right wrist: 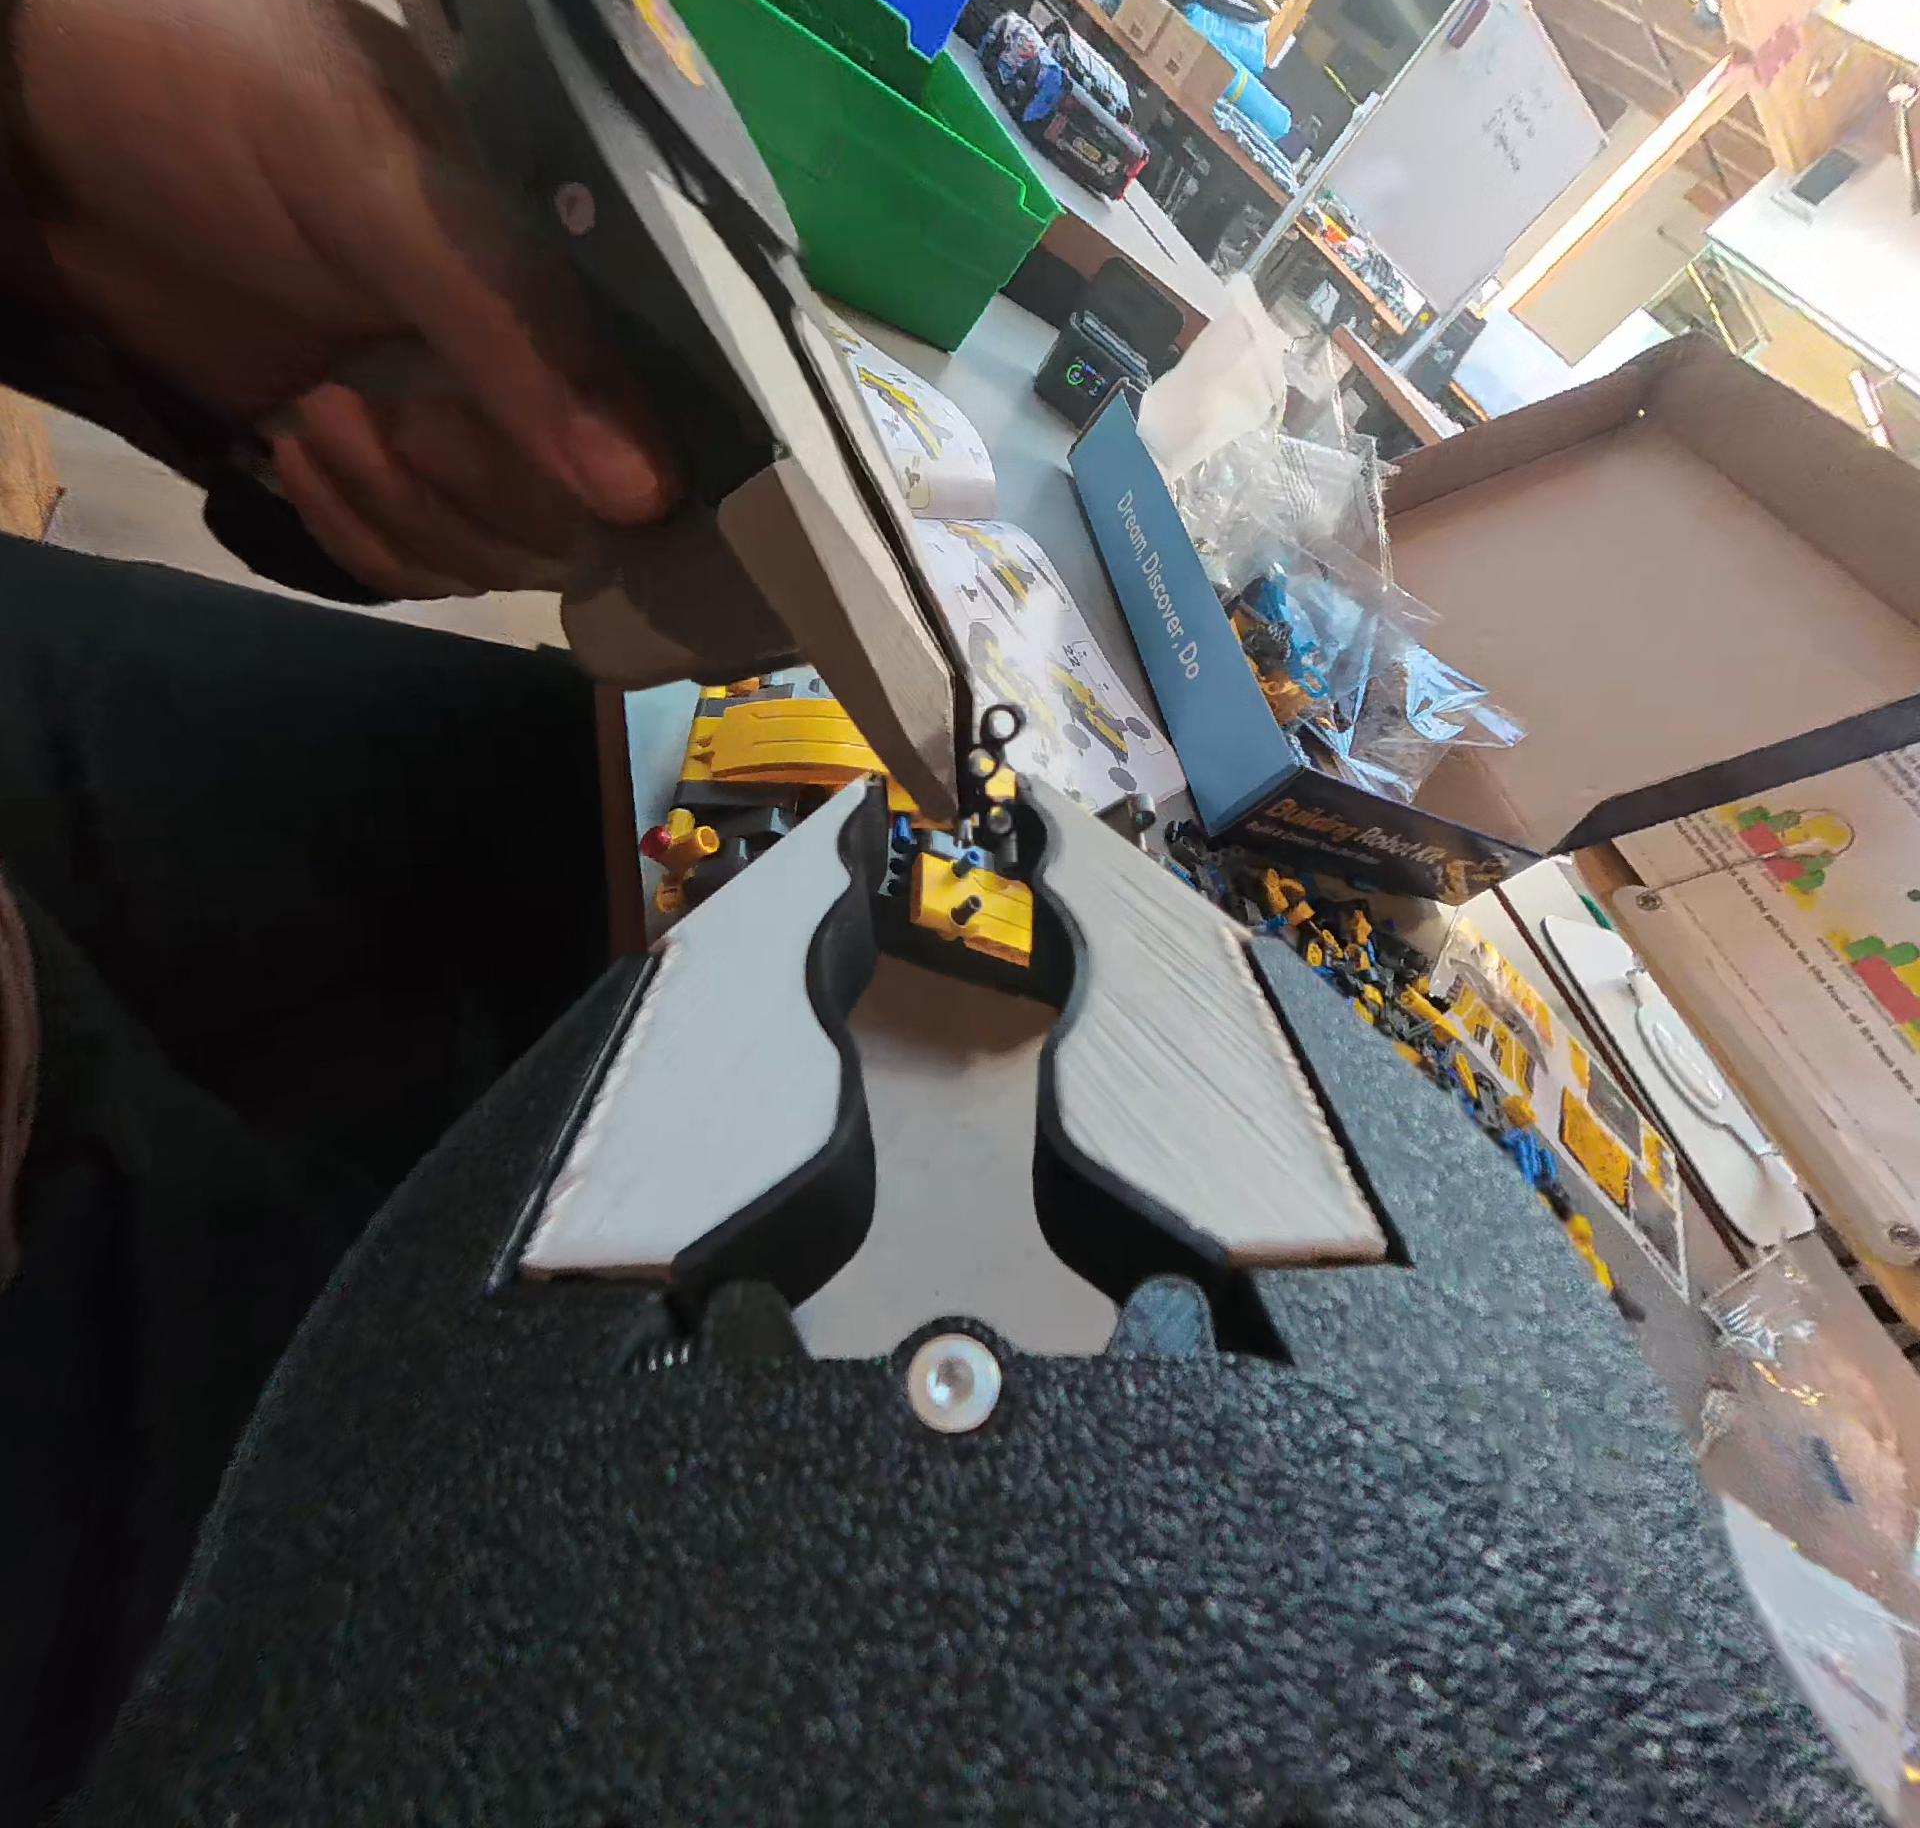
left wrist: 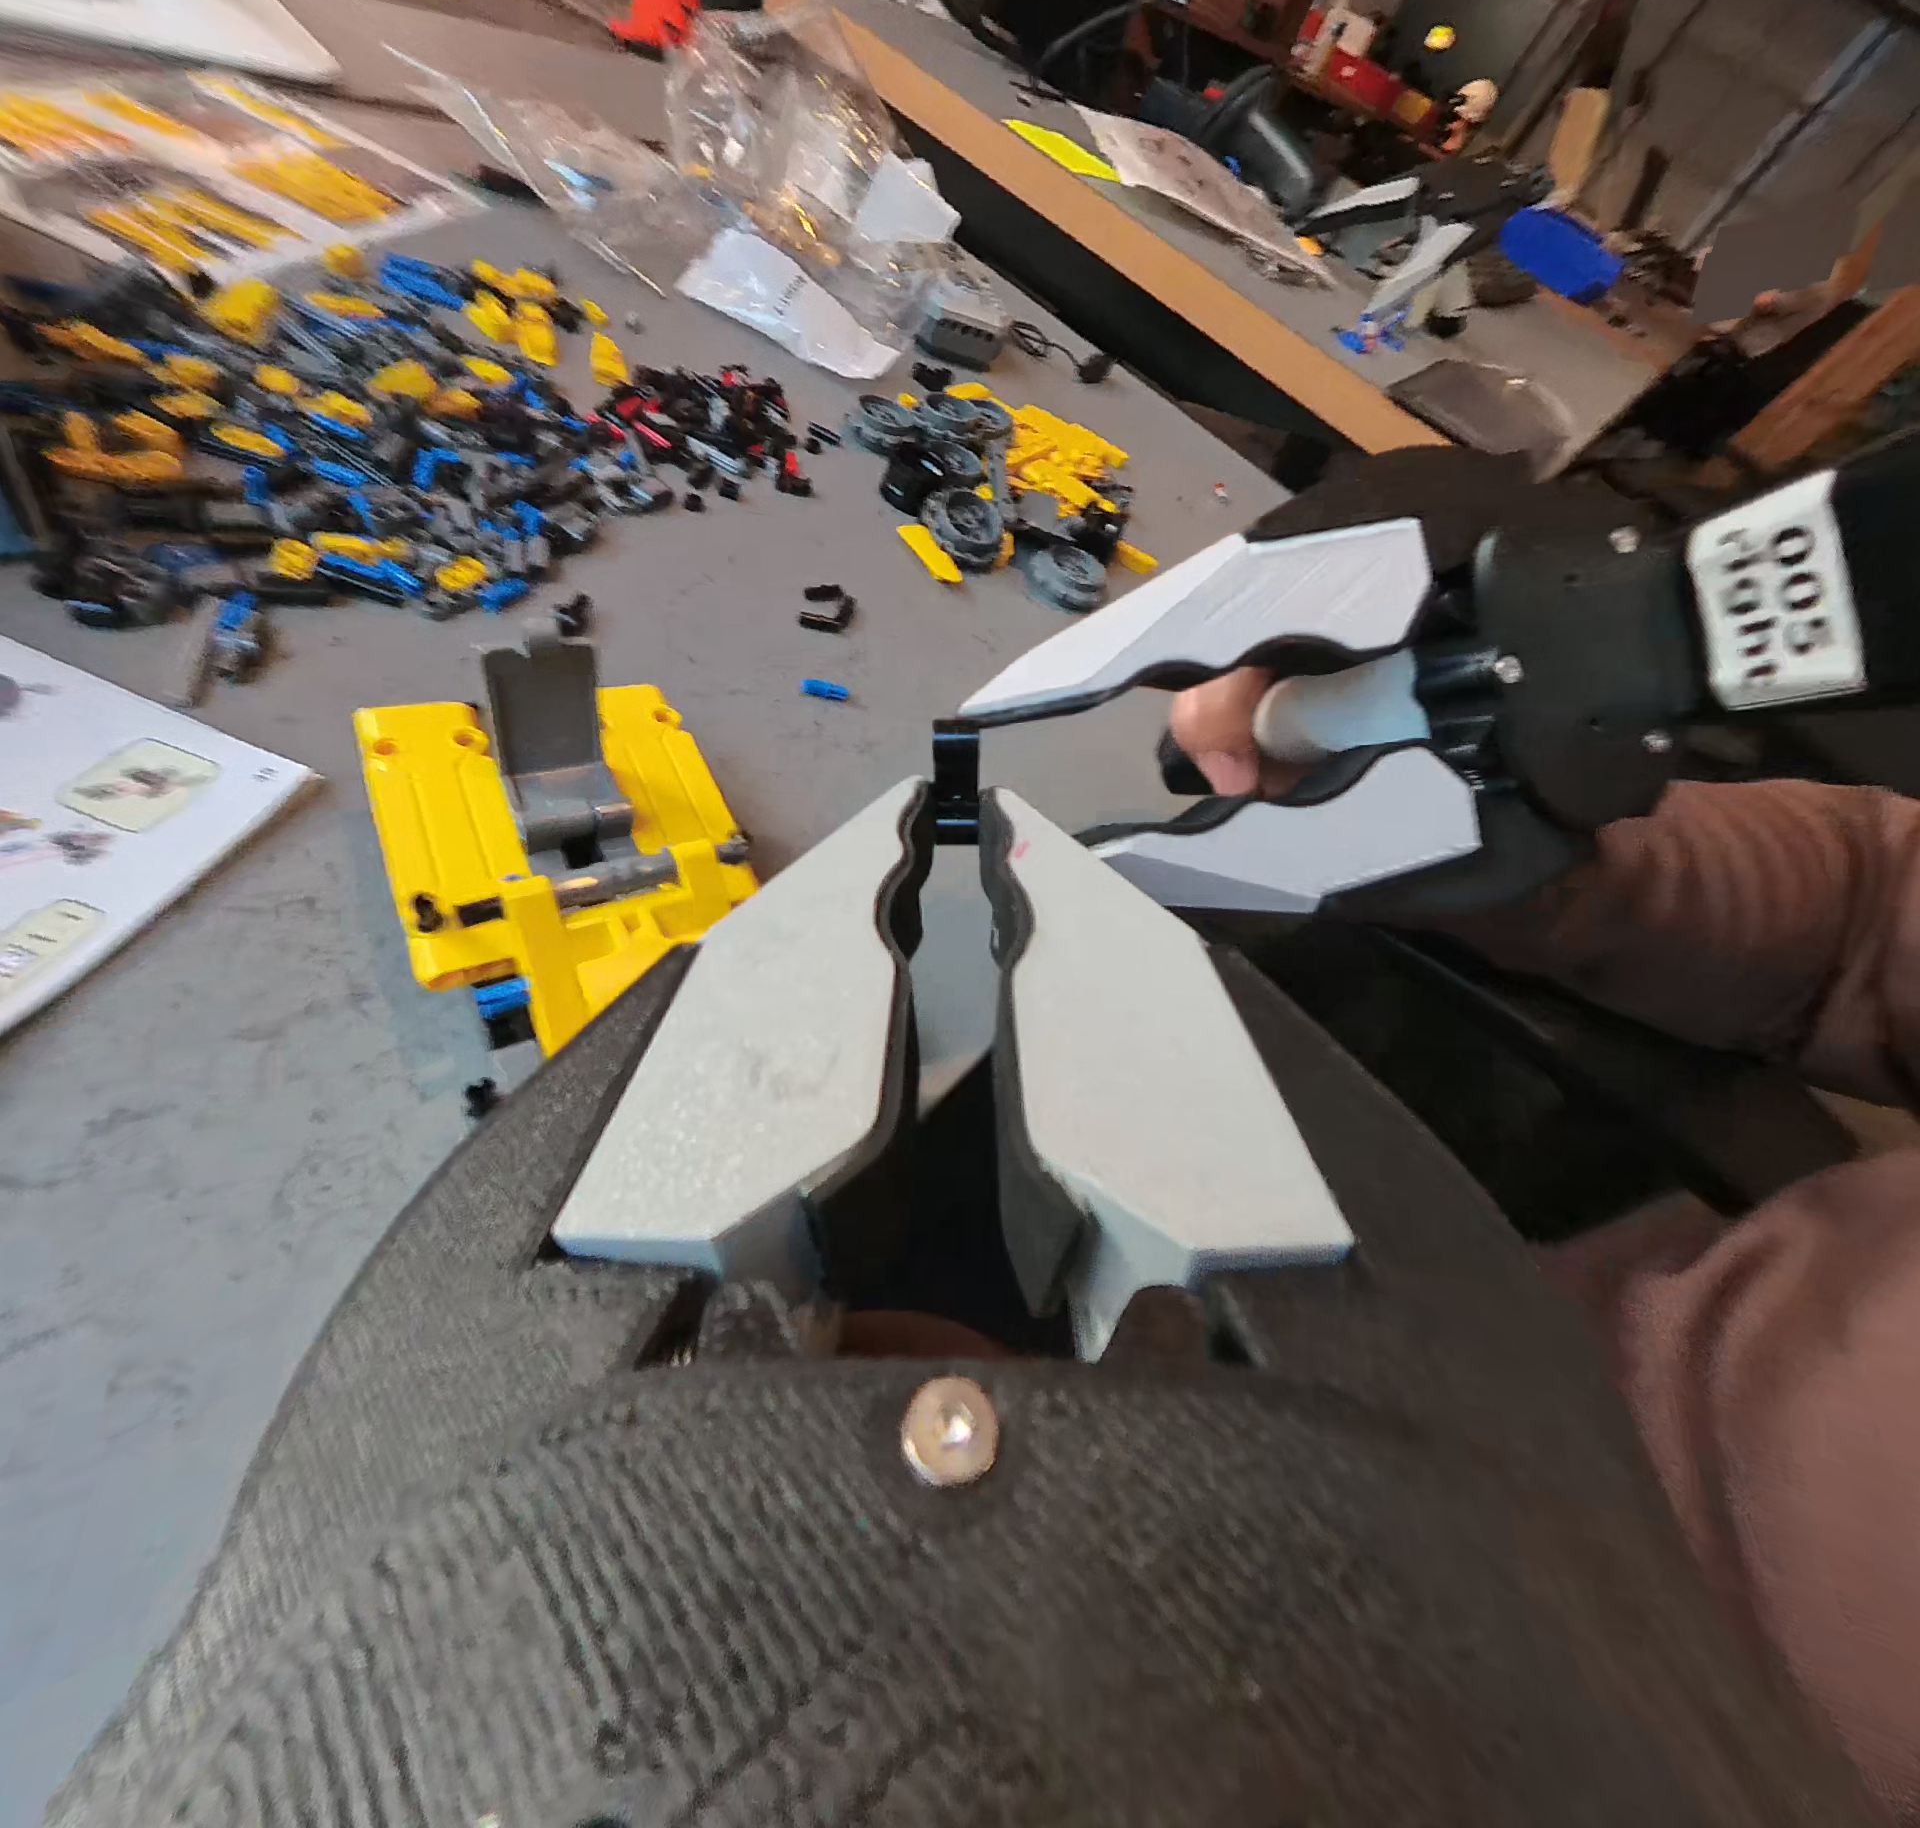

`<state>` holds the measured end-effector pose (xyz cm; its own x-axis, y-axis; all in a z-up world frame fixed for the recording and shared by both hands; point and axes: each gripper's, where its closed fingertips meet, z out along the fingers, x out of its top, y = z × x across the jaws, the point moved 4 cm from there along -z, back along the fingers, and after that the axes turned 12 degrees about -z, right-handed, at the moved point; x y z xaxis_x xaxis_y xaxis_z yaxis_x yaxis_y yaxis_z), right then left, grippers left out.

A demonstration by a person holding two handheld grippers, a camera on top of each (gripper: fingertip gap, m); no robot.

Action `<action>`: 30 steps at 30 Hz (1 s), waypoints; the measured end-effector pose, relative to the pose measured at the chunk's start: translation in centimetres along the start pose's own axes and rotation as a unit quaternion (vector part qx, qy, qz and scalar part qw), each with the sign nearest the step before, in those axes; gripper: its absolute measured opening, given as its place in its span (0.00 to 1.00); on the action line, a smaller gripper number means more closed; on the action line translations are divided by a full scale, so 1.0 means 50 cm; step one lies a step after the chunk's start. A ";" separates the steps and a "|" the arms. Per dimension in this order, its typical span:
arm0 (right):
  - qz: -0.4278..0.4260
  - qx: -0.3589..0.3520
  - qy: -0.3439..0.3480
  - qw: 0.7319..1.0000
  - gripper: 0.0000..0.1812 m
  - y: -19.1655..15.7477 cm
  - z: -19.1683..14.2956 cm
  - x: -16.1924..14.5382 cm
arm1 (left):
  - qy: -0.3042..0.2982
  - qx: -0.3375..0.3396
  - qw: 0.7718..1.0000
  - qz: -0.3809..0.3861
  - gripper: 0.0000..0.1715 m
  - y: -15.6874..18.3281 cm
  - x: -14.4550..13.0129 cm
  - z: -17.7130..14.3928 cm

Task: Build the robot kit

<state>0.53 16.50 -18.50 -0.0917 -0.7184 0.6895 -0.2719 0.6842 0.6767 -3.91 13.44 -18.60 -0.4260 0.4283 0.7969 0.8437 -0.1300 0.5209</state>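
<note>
My left gripper (left wrist: pixel 954 791) is shut on a small black piece with holes (left wrist: pixel 954 755) and holds it upright above the grey table (left wrist: pixel 260 1155). My right gripper (left wrist: pixel 1039 781) comes in from the right and is open, its upper fingertip touching the top of the black piece. In the right wrist view the right gripper (right wrist: pixel 945 802) is open around the black piece (right wrist: pixel 992 765), which sits close to its right finger. The left gripper (right wrist: pixel 930 770) reaches in there from the upper left. A yellow and grey brick assembly (left wrist: pixel 551 843) lies on the table just left of the grippers and shows below them in the right wrist view (right wrist: pixel 971 911).
Piles of yellow, blue and black bricks (left wrist: pixel 312 448) and grey wheels (left wrist: pixel 956 469) lie farther back. An instruction booklet (left wrist: pixel 104 822) lies at the left. Clear plastic bags (left wrist: pixel 790 178) sit behind. Green bins (right wrist: pixel 883 168), a blue box (right wrist: pixel 1174 615) and a cardboard tray (right wrist: pixel 1662 573) stand nearby. My left and right fingertips are right by each other.
</note>
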 end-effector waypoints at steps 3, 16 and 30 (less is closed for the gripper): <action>0.027 -0.027 0.003 0.999 0.15 0.022 -0.006 -0.002 | 0.064 0.075 0.992 0.078 0.03 -0.014 0.027 -0.018; 0.249 0.068 0.054 0.965 0.18 0.022 0.021 0.036 | 0.092 0.299 0.862 0.399 0.03 -0.070 0.022 -0.135; 0.341 0.171 0.074 0.921 0.17 -0.011 0.071 0.090 | 0.112 0.300 0.777 0.543 0.03 -0.008 -0.025 -0.120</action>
<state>-3.15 12.46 -16.70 -0.2283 -0.0941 0.9690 -0.4884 0.8721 -0.0304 -5.68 7.60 -17.98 0.6528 0.1820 0.7354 0.7174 0.1634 -0.6772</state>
